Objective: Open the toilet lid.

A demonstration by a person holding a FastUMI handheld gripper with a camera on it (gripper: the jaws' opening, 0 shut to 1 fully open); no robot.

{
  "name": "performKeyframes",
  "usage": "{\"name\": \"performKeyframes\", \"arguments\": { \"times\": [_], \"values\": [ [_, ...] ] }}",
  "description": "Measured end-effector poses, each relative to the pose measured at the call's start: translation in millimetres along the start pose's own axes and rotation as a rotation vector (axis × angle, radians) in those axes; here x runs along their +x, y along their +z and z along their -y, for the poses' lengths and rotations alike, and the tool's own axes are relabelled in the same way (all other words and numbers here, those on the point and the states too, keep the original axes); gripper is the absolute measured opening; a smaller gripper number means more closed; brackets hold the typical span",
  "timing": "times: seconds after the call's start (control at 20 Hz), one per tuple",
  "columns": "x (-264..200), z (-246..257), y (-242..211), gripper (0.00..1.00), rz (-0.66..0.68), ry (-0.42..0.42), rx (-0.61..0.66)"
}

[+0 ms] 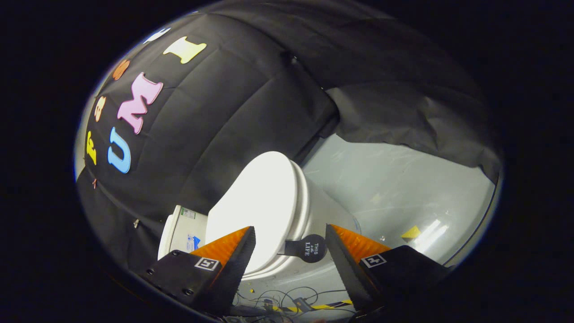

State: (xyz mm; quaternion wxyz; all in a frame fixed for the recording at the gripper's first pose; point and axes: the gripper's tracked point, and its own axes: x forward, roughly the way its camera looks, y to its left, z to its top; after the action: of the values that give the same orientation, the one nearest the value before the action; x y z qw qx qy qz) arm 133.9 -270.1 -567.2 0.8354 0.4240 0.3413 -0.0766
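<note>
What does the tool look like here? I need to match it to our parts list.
The tool has two wedge-shaped fingers that taper to points, with ridged, serrated inner faces. Each finger sits on a dark block-like mount fastened with small screws. A small square black-and-white marker tag is stuck at the base of each finger. No cable shows on the tool itself.

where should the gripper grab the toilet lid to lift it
Best bet is the small dark round tab sticking out from the front edge of the closed toilet lid. It juts out past the rim between the open gripper fingers, so come straight ahead onto it and close on its flat faces. The lid itself looks broad and smooth, with little else to pinch.
</note>
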Motion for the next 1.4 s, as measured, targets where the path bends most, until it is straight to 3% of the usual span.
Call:
{"name": "performKeyframes", "arguments": {
  "times": [0.25,0.35,0.4,0.5,0.65,1.1,1.4],
  "values": [
    [19.3,16.6,-16.6,0.98,-0.087,-0.005,0.143],
    [22.2,20.2,-21.3,0.91,-0.113,-0.015,0.183],
    [26.6,33.9,-24.6,0.69,-0.113,-0.046,0.163],
    [25.3,32.8,-23.3,0.25,-0.12,-0.023,0.185],
    [17.1,20.9,-20.3,0.06,-0.13,0.035,0.263],
    [-9.6,-21.9,-2.4,0.05,-0.046,0.06,0.173],
    [-34.2,-66.8,13.7,0.05,0.012,-0.001,0.033]
  ]
}}
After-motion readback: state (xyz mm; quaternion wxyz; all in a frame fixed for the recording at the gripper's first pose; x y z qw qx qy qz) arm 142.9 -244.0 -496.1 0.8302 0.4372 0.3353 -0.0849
